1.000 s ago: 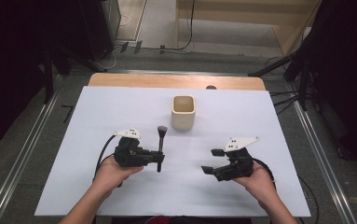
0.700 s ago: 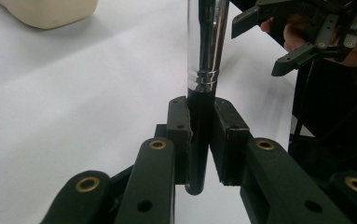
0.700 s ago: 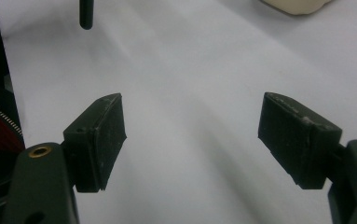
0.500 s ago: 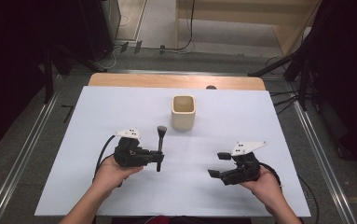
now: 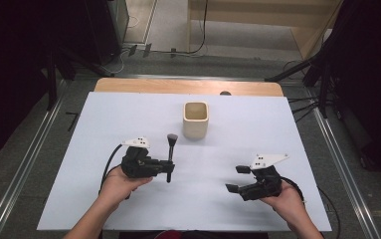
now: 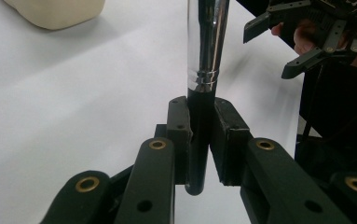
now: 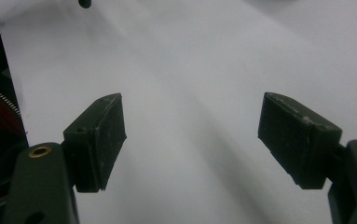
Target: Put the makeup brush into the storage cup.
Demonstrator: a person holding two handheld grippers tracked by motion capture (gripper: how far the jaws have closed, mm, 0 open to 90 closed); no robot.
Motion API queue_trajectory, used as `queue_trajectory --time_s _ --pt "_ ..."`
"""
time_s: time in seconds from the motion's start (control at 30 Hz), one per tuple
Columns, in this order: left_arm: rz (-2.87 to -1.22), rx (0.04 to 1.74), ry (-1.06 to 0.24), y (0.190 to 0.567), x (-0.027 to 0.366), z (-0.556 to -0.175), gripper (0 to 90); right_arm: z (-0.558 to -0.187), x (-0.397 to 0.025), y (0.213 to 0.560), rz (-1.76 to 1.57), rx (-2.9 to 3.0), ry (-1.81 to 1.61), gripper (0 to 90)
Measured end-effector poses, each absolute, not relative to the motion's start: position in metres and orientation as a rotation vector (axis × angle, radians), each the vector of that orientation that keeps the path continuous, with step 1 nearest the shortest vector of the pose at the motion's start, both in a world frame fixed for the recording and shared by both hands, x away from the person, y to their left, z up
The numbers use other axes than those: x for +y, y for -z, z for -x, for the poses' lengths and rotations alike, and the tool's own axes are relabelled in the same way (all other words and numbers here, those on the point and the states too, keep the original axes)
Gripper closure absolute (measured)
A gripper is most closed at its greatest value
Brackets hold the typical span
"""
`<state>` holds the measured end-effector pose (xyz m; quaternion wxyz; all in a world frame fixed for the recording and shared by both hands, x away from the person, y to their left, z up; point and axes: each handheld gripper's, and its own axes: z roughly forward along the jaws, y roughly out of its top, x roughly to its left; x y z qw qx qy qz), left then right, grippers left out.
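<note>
Left gripper [image 5: 167,167] clamps a brush [image 5: 170,152] by its black handle near the cup [image 5: 196,120]; right gripper [image 5: 237,178] gapes wide, empty

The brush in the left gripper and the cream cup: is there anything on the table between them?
No. In the high view, only bare white table separates the brush, clamped in the left gripper, from the cream cup.

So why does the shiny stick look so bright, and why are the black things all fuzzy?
In the left gripper view, the brush has a chrome part that mirrors the light, so it glares. In the right gripper view, the right gripper has pads so near the camera that they look soft. In the high view, the white table is evenly lit.
</note>
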<state>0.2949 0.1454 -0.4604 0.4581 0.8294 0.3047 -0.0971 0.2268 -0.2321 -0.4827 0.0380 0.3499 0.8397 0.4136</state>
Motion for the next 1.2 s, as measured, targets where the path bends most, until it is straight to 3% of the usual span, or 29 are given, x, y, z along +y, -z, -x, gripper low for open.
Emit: queue_trajectory --time_s 1.2 --pt "-2.069 0.773 0.187 0.442 0.128 -0.329 79.0 -0.233 -0.229 0.488 -1.085 2.580 -1.219 24.1"
